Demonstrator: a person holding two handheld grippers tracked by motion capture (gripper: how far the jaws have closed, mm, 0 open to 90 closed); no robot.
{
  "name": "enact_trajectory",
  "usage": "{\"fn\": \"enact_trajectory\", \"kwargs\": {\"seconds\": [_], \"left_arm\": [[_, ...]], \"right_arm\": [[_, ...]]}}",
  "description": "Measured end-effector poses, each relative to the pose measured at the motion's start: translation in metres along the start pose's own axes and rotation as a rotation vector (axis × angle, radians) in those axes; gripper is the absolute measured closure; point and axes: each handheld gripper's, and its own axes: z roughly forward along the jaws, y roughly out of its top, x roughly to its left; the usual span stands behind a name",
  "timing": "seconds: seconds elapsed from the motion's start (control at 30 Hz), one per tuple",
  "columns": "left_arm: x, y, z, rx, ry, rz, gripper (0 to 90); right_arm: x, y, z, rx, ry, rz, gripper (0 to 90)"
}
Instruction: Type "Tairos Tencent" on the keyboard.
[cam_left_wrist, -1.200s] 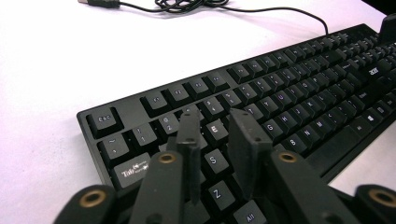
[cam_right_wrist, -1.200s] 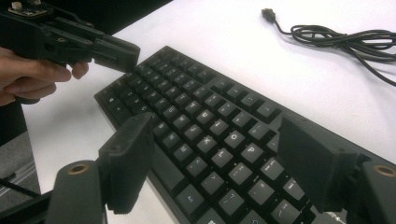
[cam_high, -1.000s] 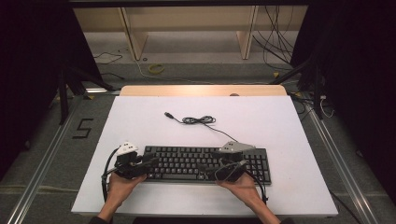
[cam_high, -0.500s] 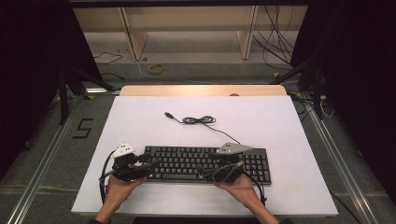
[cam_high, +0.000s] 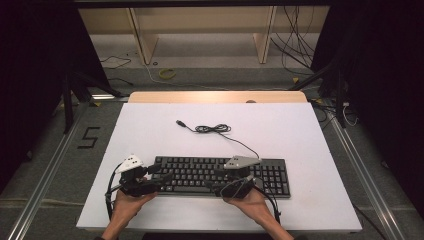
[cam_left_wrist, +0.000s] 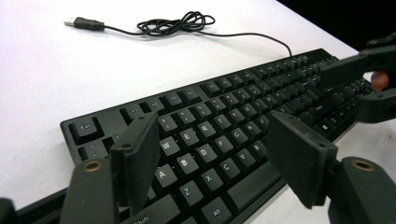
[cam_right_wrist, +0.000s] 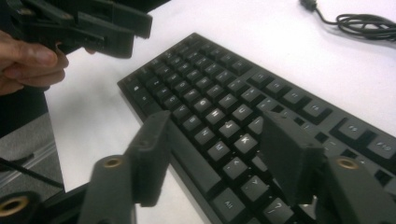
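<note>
Both hands sit about where they were a sec ago, but the jaws differ: left tongs (cam_high: 161, 178) have just been opening and now stand wide over the kbd's left end, nothing pinched, keys showing betw. the pads in the left gripper view (cam_left_wrist: 212, 156). Right tongs (cam_high: 214, 186) have just been closing, yet a gap stays betw. the pads, hovering over the front edge near the kbd's middle, gripping nothing (cam_right_wrist: 219, 156). Black keyboard (cam_high: 260, 172) lies flat on the white table (cam_high: 310, 135), near the person's edge, long side across. Its cable (cam_high: 215, 129) runs off the back edge to a loose coil w/ the USB plug (cam_high: 181, 123) lying free farther up the table.
</note>
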Motion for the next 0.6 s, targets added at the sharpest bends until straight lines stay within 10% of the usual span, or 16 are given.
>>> {"fn": "enact_trajectory", "kwargs": {"seconds": [0.6], "left_arm": [[-0.001, -0.004, -0.006, -0.018, 0.000, -0.008, 31.8]], "right_arm": [[0.010, -0.003, 0.021, 0.063, 0.027, -0.018, 82.7]]}}
